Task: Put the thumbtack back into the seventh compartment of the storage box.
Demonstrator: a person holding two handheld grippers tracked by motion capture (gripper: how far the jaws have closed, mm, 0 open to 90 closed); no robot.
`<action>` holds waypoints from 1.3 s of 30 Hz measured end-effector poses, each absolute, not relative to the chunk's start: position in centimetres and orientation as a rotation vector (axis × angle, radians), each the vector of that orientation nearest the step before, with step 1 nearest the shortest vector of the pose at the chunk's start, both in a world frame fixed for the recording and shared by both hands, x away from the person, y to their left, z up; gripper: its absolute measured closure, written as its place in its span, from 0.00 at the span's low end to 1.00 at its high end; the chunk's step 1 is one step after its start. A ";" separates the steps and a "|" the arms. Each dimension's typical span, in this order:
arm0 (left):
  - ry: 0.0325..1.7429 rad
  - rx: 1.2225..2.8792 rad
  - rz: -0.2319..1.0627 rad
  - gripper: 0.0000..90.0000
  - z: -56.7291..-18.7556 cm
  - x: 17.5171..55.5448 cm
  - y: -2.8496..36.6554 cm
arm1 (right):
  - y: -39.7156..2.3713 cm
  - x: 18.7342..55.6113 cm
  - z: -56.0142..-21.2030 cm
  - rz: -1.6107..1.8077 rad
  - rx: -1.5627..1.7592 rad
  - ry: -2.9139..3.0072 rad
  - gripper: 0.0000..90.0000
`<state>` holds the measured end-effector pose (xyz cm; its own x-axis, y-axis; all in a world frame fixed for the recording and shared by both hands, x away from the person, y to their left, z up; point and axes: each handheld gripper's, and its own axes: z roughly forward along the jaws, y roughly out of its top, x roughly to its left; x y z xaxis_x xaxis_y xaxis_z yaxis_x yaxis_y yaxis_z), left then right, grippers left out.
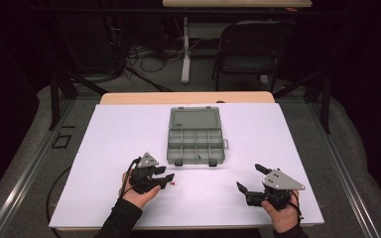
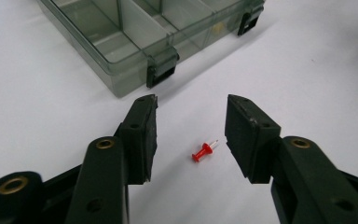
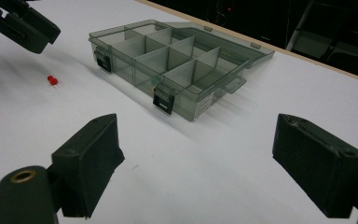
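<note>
A small red push pin (image 1: pixel 173 185) lies on the white table, a little in front of a grey see-through compartment box (image 1: pixel 195 161) whose lid lies open behind it. My left gripper (image 1: pixel 166 181) is low over the table at front left, open. In the left gripper view the pin (image 2: pixel 203 151) rests on the table between the two jaws of the gripper (image 2: pixel 191 105), touching neither, with the box (image 2: pixel 98 60) just beyond. My right gripper (image 1: pixel 248 176) is at front right, open wide and holding nothing. In the right gripper view this gripper (image 3: pixel 196 126) faces the box (image 3: pixel 126 70) and the pin (image 3: pixel 52 80).
The white table top (image 1: pixel 119 129) has wide bare areas left and right of the box. A black folding chair (image 1: pixel 250 49) and a second table's leg (image 1: pixel 185 49) stand behind, with cables on the floor. The left gripper (image 3: pixel 28 30) shows at the right gripper view's upper left.
</note>
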<state>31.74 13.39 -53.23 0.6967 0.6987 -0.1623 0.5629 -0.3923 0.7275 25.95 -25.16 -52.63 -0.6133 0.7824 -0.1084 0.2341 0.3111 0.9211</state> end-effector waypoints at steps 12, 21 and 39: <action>0.933 2.127 0.183 0.69 -54.5 31.5 12.8 | -25.2 26.0 -52.7 1.287 0.895 2.032 0.16; 0.916 2.151 0.175 0.73 -55.1 31.5 12.6 | -25.2 26.0 -52.7 1.287 0.893 2.033 0.16; 0.905 2.185 0.173 0.84 -56.0 31.5 12.2 | -25.2 26.0 -52.7 1.286 0.893 2.046 0.16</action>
<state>31.55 12.17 -55.98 0.7409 0.6546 -0.1505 0.5533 -0.4678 0.6892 26.01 -25.15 -52.68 -0.6227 0.7752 -0.1065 0.2401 0.3188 0.9169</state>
